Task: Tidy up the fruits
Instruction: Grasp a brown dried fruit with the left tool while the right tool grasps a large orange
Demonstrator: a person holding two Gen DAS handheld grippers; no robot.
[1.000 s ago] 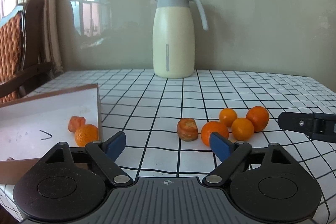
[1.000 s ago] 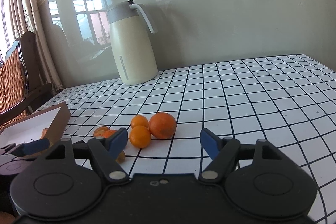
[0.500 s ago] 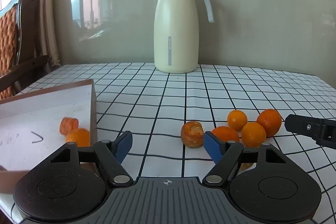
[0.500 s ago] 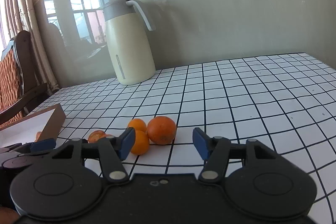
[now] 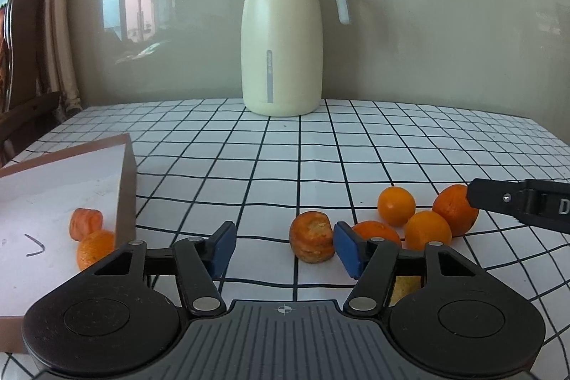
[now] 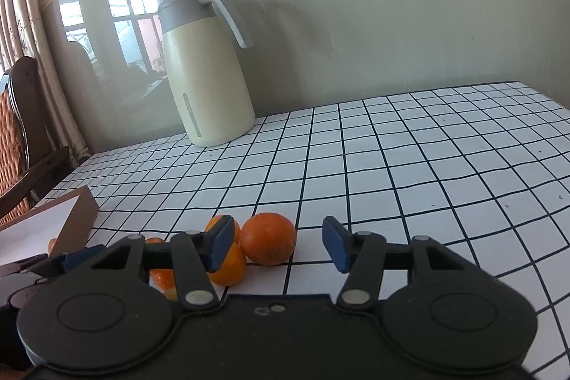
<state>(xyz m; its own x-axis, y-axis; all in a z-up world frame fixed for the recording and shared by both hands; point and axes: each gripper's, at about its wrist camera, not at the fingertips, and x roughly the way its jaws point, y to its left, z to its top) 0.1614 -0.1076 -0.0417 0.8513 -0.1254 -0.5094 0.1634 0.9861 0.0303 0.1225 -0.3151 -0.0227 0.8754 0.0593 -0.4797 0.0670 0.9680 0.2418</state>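
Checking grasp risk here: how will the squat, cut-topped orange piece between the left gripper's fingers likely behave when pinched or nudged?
The cut-topped piece sits flat on the tablecloth, so it probably won't roll. Its rough, pitted top suggests soft flesh that may squash. The left gripper is closing around it.

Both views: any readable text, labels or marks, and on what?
"D": white letter, cut off at the frame edge, on the right tool in the left wrist view.
Small vertical print on the jug's grey strip: too small to read.
Dark curved pen mark on the box floor: no letter.
Nothing else is readable.
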